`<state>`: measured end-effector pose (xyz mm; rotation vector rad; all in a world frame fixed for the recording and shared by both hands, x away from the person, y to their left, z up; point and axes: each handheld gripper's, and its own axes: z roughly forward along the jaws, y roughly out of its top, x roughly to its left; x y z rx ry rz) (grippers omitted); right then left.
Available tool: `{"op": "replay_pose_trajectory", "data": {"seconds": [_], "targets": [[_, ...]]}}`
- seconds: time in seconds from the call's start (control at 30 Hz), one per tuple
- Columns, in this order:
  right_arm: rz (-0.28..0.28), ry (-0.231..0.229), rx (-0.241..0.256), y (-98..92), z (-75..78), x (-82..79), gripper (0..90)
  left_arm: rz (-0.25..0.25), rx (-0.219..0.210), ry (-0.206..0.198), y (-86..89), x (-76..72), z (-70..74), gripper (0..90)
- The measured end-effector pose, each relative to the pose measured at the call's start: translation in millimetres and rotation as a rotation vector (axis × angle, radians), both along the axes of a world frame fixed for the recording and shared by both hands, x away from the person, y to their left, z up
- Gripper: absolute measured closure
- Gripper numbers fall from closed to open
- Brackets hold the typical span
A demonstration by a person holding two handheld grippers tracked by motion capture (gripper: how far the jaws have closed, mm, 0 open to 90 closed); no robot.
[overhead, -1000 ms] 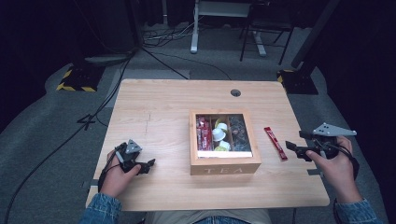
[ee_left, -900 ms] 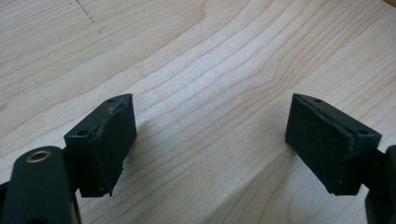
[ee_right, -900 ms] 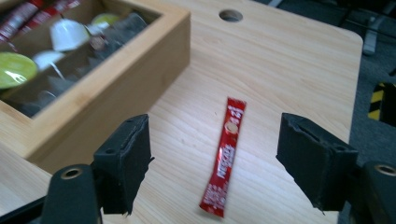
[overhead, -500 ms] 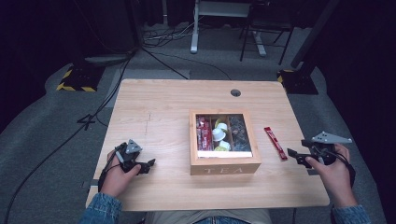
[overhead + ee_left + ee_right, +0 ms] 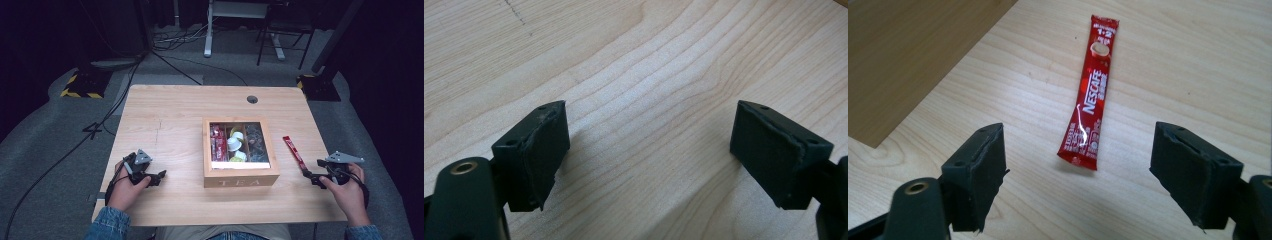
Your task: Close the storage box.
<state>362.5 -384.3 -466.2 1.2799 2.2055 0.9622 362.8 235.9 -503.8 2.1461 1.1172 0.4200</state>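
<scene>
A: What do I have on the right?

B: My right gripper (image 5: 312,176) sits at the lower right of the high view, held in a hand (image 5: 347,187) near the table's right edge. Its jaws stand wide apart with nothing between them. In the right gripper view (image 5: 1075,172) the sachet (image 5: 1089,115) lies just ahead of the gap, flat on the wood, its near end lifted a little above its shadow.

A: Where is that sachet on the table?

B: In the high view the sachet (image 5: 294,151) lies right of centre, beside the tea box (image 5: 240,179) but apart from it, running from upper left to lower right. The gripper's tips are just beside its lower end; I cannot tell whether they touch it.

A: And the box?

B: It sits mid-table, with red packets, white cups and dark items visible in its compartments. Its side fills the upper left of the right gripper view.

A: The left side?

B: My left gripper (image 5: 159,176) is at the lower left of the high view, well apart from the box. The left gripper view (image 5: 649,155) shows its jaws spread wide over the bare table (image 5: 659,65), gripping nothing.
</scene>
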Motion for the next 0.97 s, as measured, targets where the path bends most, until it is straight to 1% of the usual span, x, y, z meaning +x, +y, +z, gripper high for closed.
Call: {"op": "replay_pose_trajectory", "data": {"seconds": [0.07,0.2,0.23,0.33,0.43,0.57,0.6,0.63,0.67,0.97], "targets": [[0.005,0.005,-0.003,0.4,-3.9,-1.1,22.4,0.001,-0.001,0.0,-0.2,0.1,-0.1,16.3],[0.01,-0.004,-0.005,1.6,-8.5,-3.3,22.4,0.001,-0.001,0.0,-0.4,0.3,-0.1,16.1],[0.018,-0.006,-0.003,3.8,-13.0,-5.1,22.4,0.0,0.0,0.0,-0.4,0.3,-0.1,16.1],[0.028,-0.008,-0.007,5.9,-18.7,-6.5,22.4,-0.001,0.003,-0.002,-0.4,0.6,0.0,16.1],[0.035,0.003,-0.002,7.5,-25.0,-6.9,21.8,0.001,0.0,0.001,-0.7,0.6,-0.1,16.0],[0.041,0.012,-0.026,8.2,-32.6,-6.5,20.1,0.0,0.002,0.003,-0.8,0.8,0.2,15.9],[0.041,0.012,-0.026,8.2,-32.6,-6.5,20.1,0.0,0.002,0.003,-0.8,0.8,0.2,15.8],[0.024,0.007,0.0,7.0,-36.8,-6.1,15.6,0.003,0.001,0.004,-1.0,0.8,0.1,15.7],[0.026,0.007,0.007,6.5,-37.2,-5.9,15.6,0.002,0.002,0.0,-1.1,1.1,-0.1,15.7],[0.026,0.007,0.007,6.7,-37.4,-5.7,15.0,0.011,0.001,0.0,-1.8,0.8,-0.2,15.2]]}}
